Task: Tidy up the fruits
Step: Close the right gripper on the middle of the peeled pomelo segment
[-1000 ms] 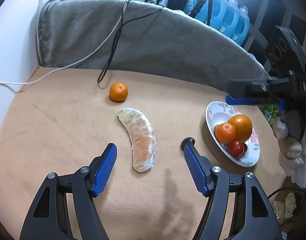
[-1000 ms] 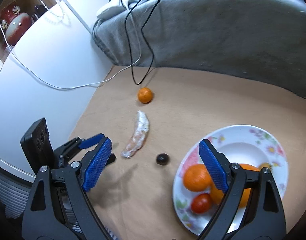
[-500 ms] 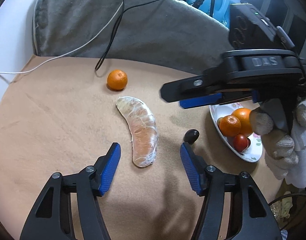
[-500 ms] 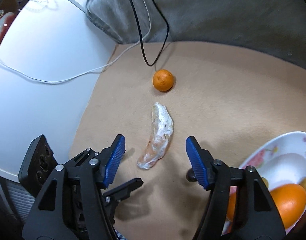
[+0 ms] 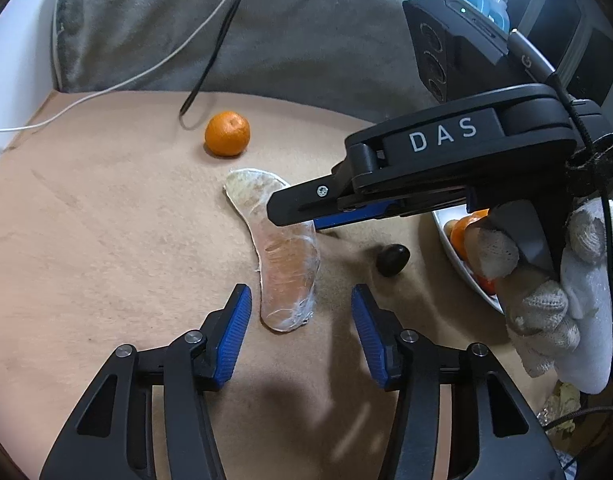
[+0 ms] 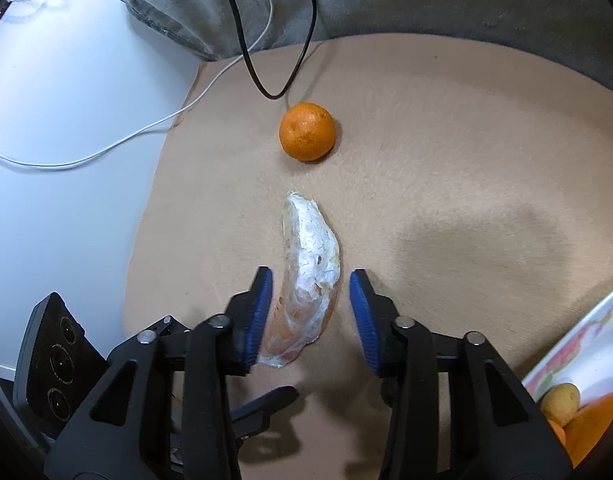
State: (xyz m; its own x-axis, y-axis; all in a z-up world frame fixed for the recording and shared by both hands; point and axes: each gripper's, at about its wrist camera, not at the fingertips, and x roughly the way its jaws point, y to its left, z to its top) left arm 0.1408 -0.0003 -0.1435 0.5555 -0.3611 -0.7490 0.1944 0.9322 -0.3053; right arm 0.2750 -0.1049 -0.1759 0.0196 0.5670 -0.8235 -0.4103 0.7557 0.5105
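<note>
Here both grippers are closing on the peeled pomelo segment (image 6: pixel 310 280), lying lengthwise between the right gripper (image 6: pixel 310 312) pads, untouched, its near tip between the left gripper (image 5: pixel 298 332) pads.

Two close downward views, shared pomelo segment (image 5: pixel 288 260)

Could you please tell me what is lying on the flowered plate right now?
On the plate: a small yellow fruit and oranges. The gloved hand and frame edge hide the rest.
</note>
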